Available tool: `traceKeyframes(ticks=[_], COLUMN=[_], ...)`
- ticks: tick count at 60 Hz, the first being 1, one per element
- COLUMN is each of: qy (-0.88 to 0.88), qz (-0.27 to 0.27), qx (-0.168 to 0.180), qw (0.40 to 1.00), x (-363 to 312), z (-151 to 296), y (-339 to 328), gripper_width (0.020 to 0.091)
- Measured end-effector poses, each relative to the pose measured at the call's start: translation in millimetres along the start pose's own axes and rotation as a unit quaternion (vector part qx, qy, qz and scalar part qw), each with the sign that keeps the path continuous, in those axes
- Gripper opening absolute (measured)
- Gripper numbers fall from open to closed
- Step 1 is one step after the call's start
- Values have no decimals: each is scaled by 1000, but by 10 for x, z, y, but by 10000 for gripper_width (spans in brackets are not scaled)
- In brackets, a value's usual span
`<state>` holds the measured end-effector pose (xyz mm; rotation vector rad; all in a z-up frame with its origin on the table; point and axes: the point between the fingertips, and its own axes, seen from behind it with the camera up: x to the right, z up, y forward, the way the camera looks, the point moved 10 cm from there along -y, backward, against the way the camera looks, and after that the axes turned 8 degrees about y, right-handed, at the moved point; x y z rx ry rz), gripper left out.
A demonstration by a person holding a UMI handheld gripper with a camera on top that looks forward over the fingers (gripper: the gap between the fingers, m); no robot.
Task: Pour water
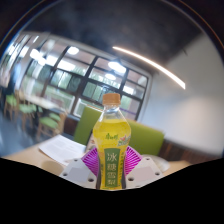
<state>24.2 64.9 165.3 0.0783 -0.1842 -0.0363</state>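
Note:
A plastic bottle (111, 135) of yellow drink, with an orange cap and a yellow-green label, stands upright between my fingers. Both pink pads (92, 158) press against its lower sides, so my gripper (112, 165) is shut on it. The bottle is raised above the white table (55, 150), and the view looks up toward the ceiling. No cup or other vessel shows in this view.
Behind the bottle is a green sofa (150, 138) and a wall of large windows (85, 75). A long ceiling light strip (150, 62) runs overhead. More desks and chairs (20, 100) stand at the far left.

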Motion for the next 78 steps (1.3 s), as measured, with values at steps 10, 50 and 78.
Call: traceKeyframes(ticks=[10,50,78], qy=[152,174,236], qz=[27,-3,45], qx=[-43,-110,-103], qw=[987,979,965], x=[-28,388,-41], z=[-585,-508,310], y=[158,-168,-2400], gripper_width=[277,817,829])
